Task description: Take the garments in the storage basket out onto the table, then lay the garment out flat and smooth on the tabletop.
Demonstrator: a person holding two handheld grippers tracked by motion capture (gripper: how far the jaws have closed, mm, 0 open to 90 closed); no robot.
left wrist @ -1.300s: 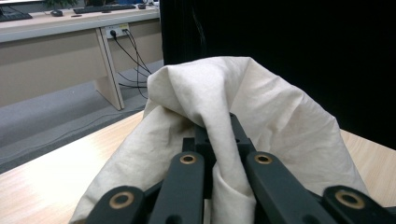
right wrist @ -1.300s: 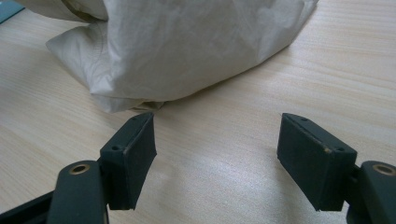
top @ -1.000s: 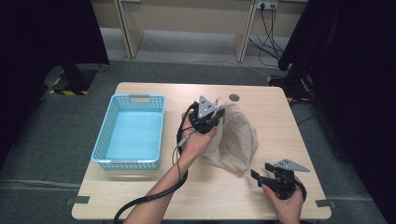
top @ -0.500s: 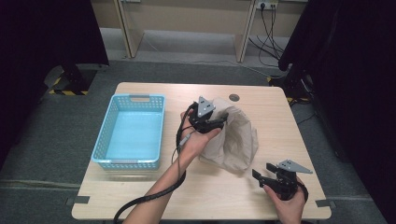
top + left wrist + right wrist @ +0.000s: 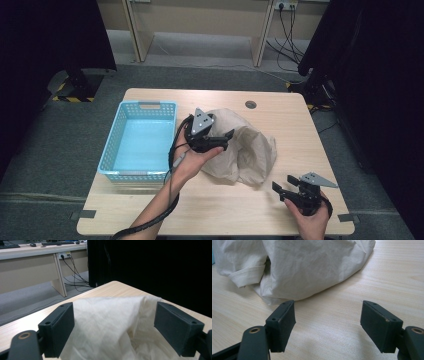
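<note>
High view is showing the left gripper [image 5: 227, 137] hanging over the near-left edge of the cloth [image 5: 250, 150], which is lying crumpled in the middle of the table [image 5: 280, 107], just right of the basket [image 5: 112, 150]. Its jaws have just been opening and are now standing wide, with cloth in front of them but not pinched. The right gripper [image 5: 284, 189] is waiting near the table's front right corner, jaws also wide apart and holding nothing, a little apart from the cloth's near edge. I judge a release is finishing; the next move is probably calling for a new grip on a hem. No writing is readable.
</note>
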